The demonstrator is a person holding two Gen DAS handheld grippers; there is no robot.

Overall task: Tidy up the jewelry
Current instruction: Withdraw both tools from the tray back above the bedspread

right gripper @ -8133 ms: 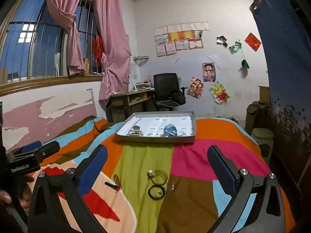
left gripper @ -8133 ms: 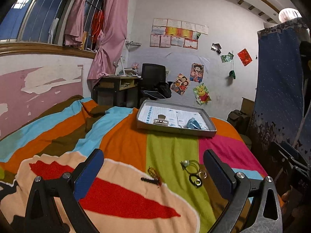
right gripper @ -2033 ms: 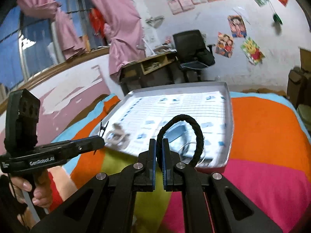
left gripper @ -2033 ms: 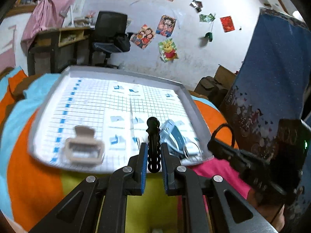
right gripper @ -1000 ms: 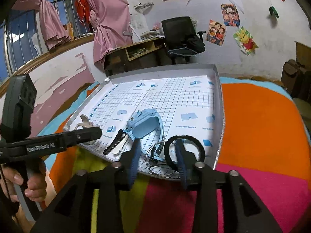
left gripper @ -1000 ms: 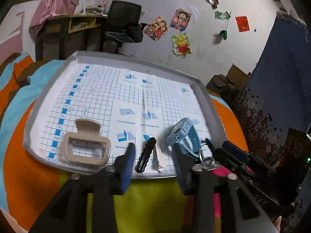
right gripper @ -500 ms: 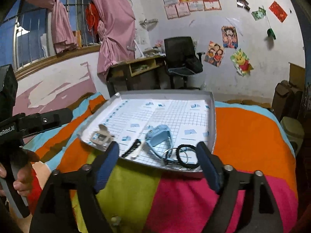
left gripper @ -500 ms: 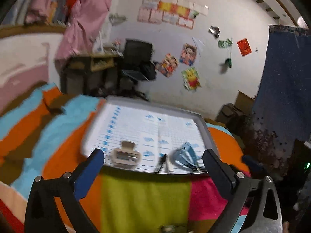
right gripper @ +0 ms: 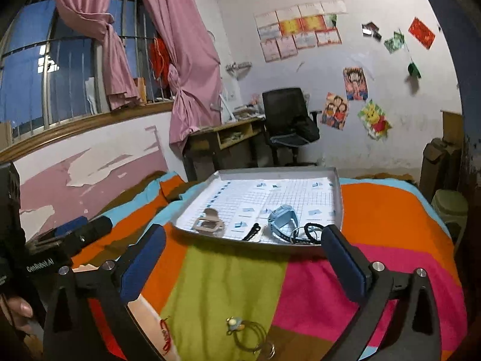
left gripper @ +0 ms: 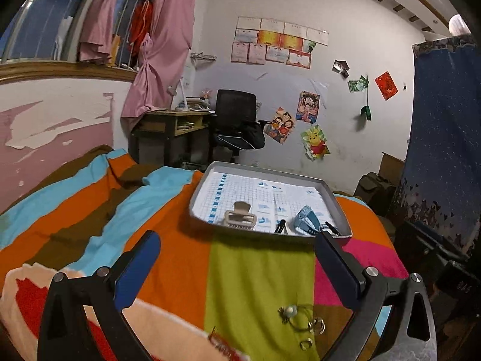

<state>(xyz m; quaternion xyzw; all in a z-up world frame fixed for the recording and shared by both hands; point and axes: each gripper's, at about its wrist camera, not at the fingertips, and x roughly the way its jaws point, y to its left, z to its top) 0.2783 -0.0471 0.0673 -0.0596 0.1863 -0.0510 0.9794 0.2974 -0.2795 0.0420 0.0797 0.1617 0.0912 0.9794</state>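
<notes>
Both the left gripper (left gripper: 237, 266) and right gripper (right gripper: 240, 260) are held wide open and empty. Loose rings (left gripper: 303, 320) are seen at 5 o'clock below the left gripper; the tray (right gripper: 339, 207) is seen at 12 o'clock, beyond both.

Left gripper (left gripper: 237, 266): jaws spread wide, nothing between them, blue pads (left gripper: 136, 272) facing inward, body level, aimed forward and slightly down. Right gripper (right gripper: 243, 260): same pose, jaws wide apart, empty, blue pads (right gripper: 345, 263) facing each other. In right wrist view, left gripper's black body at far left edge, held low beside right one, well apart from it. Person's hand (right gripper: 16, 308) wrapped around its handle; only fingertips show, grip probably full but mostly cut off by frame edge.
</notes>
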